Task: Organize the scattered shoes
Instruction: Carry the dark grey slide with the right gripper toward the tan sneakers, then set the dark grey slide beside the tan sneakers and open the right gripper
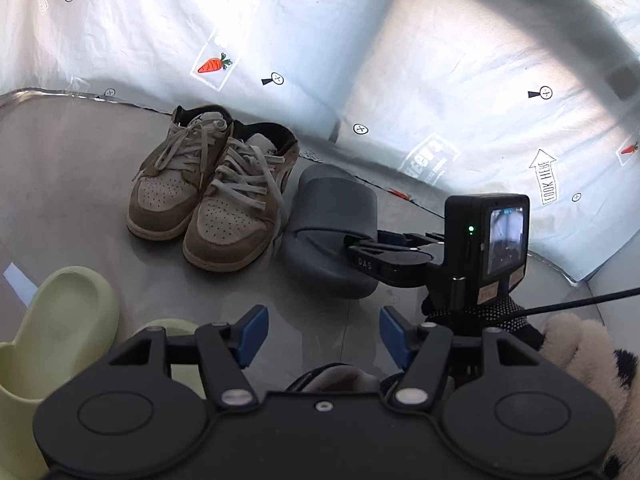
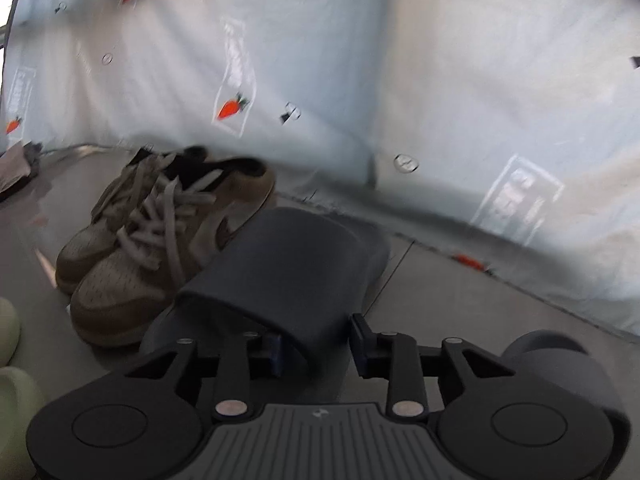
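A pair of tan and cream laced sneakers (image 1: 208, 192) (image 2: 152, 248) stands side by side on the grey floor by the sheet. Right beside them lies a dark grey slide (image 1: 332, 232) (image 2: 288, 264). My right gripper (image 2: 316, 348) (image 1: 354, 246) is at that slide's strap. Its jaws stand apart around the strap's near edge, one finger under the strap and one outside, with no pad pressing on it. A second grey slide (image 2: 560, 376) lies to its right. My left gripper (image 1: 320, 336) hangs open and empty above the floor, short of the shoes.
Pale green slides (image 1: 60, 328) (image 2: 12, 360) lie at the near left. A cream fluffy slipper with dark spots (image 1: 580, 364) sits at the near right, behind a gloved hand (image 1: 480, 312). A white sheet printed with carrots (image 1: 360, 40) walls off the back.
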The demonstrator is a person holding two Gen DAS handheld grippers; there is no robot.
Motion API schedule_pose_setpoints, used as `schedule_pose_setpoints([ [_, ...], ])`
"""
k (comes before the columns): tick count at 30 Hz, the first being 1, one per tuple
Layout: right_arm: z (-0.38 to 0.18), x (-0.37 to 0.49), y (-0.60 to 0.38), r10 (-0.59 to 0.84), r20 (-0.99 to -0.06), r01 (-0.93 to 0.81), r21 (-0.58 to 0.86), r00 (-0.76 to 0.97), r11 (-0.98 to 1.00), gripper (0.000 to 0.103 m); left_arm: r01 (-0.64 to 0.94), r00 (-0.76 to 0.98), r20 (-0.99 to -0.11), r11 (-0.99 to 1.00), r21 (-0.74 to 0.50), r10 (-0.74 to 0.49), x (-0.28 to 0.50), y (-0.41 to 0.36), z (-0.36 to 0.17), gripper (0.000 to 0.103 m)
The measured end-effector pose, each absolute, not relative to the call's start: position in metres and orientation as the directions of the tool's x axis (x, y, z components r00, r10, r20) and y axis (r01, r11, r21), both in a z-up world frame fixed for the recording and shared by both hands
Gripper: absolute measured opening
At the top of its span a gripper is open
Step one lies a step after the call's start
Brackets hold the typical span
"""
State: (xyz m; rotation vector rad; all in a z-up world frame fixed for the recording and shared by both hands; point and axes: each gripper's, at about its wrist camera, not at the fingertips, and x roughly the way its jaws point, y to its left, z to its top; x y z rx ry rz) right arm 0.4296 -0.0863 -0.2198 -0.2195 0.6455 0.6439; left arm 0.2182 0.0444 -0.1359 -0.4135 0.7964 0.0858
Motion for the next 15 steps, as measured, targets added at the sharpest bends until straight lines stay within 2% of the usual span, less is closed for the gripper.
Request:
schedule_pose_setpoints([
  [8,-0.224,0.431,-0.073,0.467,-0.702,-0.651,0.007,0.538,0.759,0.043,-0.204,0.686,-0.716,0.911,-0.359,-0.128,0.225,0.043,-0.146,0.062],
  [11,-0.222,0.439,-0.076,0.464,-0.737,-0.637,0.058,0.492,0.769,0.044,-0.191,0.683,-0.717,0.912,-0.364,-0.143,0.228,0.041,-0.147,0.062],
  [15,-0.218,0.459,-0.079,0.455,-0.793,-0.600,0.145,0.405,0.787,0.052,-0.173,0.684,-0.712,0.913,-0.369,-0.158,0.233,0.040,-0.146,0.063],
])
